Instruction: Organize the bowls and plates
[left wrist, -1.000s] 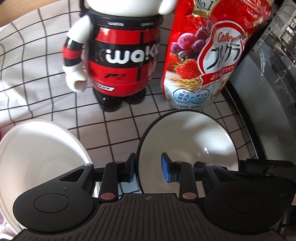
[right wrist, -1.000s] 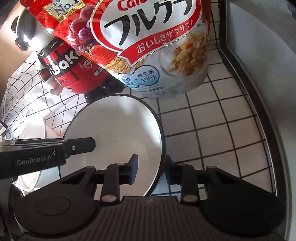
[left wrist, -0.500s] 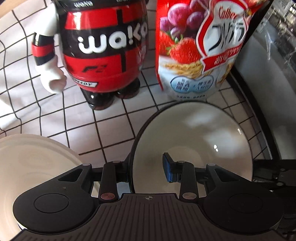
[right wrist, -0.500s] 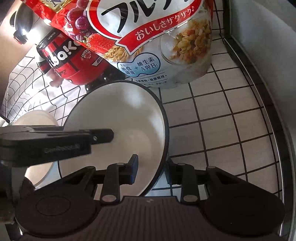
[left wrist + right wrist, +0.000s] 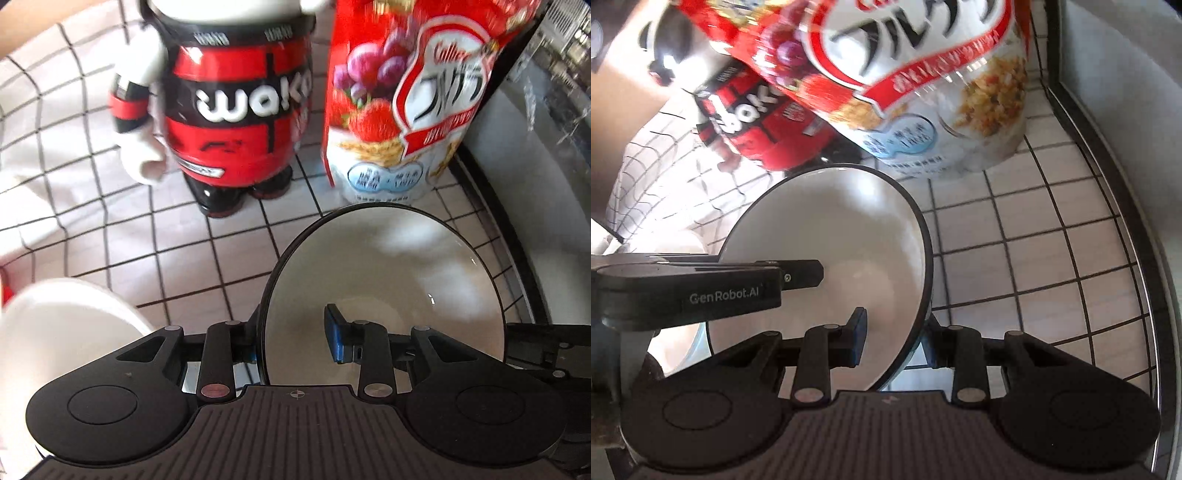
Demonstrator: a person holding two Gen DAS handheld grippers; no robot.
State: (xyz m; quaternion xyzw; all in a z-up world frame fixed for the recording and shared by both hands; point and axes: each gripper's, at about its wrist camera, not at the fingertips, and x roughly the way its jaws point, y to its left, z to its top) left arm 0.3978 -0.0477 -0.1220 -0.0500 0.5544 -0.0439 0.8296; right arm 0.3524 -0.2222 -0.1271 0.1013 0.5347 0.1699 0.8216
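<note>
White tiled surface (image 5: 122, 254) with dark grout, a checked cloth (image 5: 48, 122) off to one side, plus a red-and-black toy figure (image 5: 236, 122) and a cereal bag (image 5: 923, 74) standing at the back. Round black-rimmed bowl (image 5: 384, 280) sits mouth-up in front of the bag, so no real long axis. Both tools angle steeply down at it from opposite sides. Left gripper (image 5: 293, 339) straddles the bowl's rim, jaws apart, not pinching. Right gripper (image 5: 895, 341) straddles the opposite rim, jaws fairly close, but can't tell if they're clamped. Second white bowl (image 5: 66, 332) beside it.

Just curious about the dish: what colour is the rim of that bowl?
The bowl is white inside with a thin black rim, clearest in the right wrist view.
</note>
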